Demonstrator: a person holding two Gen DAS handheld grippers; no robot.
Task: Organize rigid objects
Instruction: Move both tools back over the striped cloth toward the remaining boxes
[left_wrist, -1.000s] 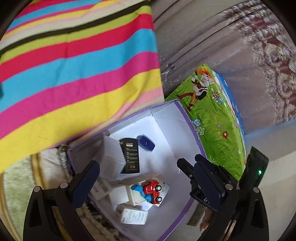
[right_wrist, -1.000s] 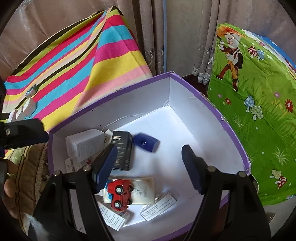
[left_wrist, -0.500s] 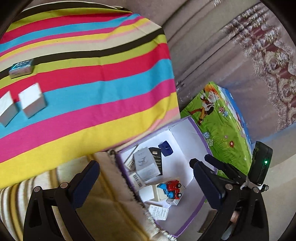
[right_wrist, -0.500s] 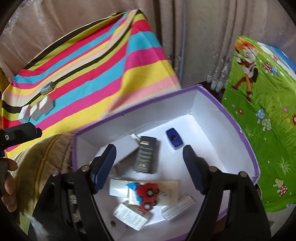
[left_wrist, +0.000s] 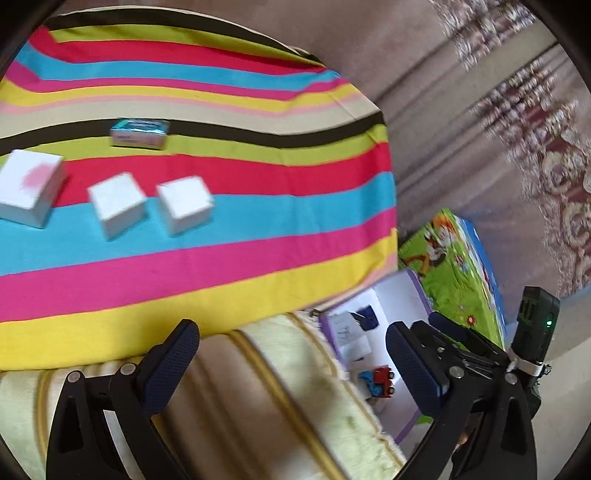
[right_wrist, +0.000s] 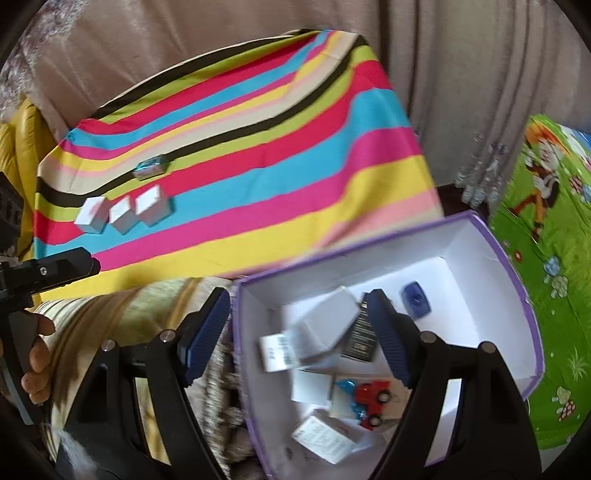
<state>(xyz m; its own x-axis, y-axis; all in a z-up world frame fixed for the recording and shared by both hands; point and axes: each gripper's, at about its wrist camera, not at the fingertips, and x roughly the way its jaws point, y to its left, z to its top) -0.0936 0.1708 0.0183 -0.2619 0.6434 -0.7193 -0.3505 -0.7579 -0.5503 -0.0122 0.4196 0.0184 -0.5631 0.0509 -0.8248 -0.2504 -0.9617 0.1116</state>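
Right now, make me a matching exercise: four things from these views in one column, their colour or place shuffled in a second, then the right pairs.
Column one:
1. toy truck
2. three white boxes
3. storage box rim
4. right gripper

Column two:
A. in a row on the striped cloth
B. purple
C. red, lying inside the storage box
D. holding nothing, its fingers opening

Pairs: 1-C, 2-A, 3-B, 4-D
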